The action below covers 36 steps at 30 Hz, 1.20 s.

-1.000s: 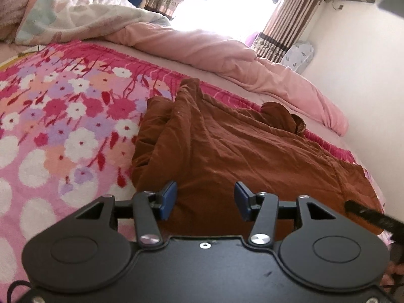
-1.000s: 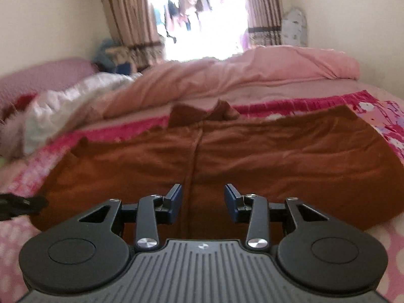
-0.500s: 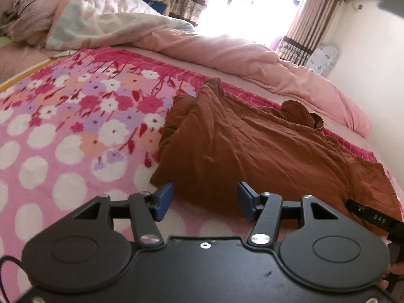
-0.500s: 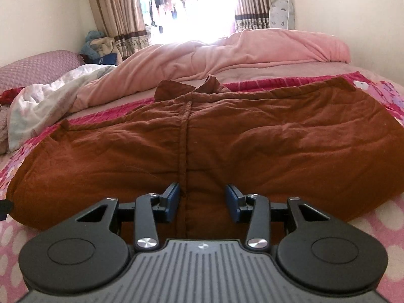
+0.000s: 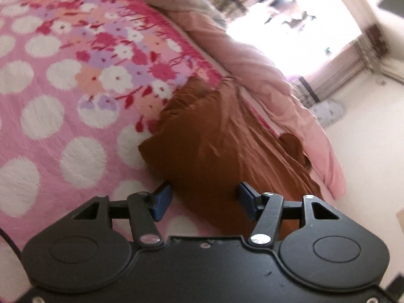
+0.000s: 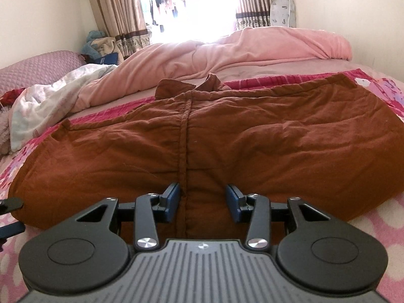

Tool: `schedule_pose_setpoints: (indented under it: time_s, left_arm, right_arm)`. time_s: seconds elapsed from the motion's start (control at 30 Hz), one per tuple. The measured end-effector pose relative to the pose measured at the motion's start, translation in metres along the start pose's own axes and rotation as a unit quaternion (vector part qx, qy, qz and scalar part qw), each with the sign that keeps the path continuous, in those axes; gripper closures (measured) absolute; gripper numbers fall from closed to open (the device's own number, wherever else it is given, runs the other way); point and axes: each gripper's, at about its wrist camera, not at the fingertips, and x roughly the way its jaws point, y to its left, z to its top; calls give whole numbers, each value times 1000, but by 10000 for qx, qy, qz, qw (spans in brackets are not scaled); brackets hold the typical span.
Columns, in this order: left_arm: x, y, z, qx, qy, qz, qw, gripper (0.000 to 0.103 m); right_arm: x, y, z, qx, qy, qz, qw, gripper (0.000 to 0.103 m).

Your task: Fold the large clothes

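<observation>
A large rust-brown padded jacket (image 6: 227, 141) lies spread on the floral pink blanket (image 5: 63, 101), collar (image 6: 192, 87) toward the window. My right gripper (image 6: 203, 203) is open at the jacket's near hem, its jaws on either side of the centre placket seam. My left gripper (image 5: 204, 202) is open at the jacket's left end (image 5: 202, 156), the near brown edge between its jaws. The left gripper's tip (image 6: 10, 203) shows at the left edge of the right wrist view, by the jacket's left end.
A rolled pink duvet (image 6: 240, 50) lies along the far side of the bed. A white quilt (image 6: 50, 96) and purple pillow (image 6: 32, 68) sit at far left. Curtains and a bright window (image 6: 192, 5) are behind. A wall is close on the right.
My left gripper has tilted and swung toward the jacket's left end; the view is blurred by motion. My right gripper has moved slightly closer to the hem. Both stay open.
</observation>
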Motion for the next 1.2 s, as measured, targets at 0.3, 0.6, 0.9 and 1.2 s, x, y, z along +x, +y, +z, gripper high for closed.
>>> schedule_pose_setpoints:
  time_s: [0.3, 0.6, 0.9, 1.2]
  left_arm:
    - [34, 9, 17, -743, -75, -211, 9970, 38]
    - [66, 4, 39, -682, -298, -150, 9971, 37]
    - [67, 2, 41, -446, -247, -129, 9986, 44]
    - [42, -31, 48, 76, -404, -354, 9985, 59]
  right_arm:
    - [-1, -3, 0, 19, 8, 84, 10000, 53]
    - [-1, -4, 0, 25, 15, 129, 9999, 53]
    - [-1, -5, -3, -1, -27, 130, 9999, 53]
    - [-1, -6, -2, 44, 9, 143, 9999, 52]
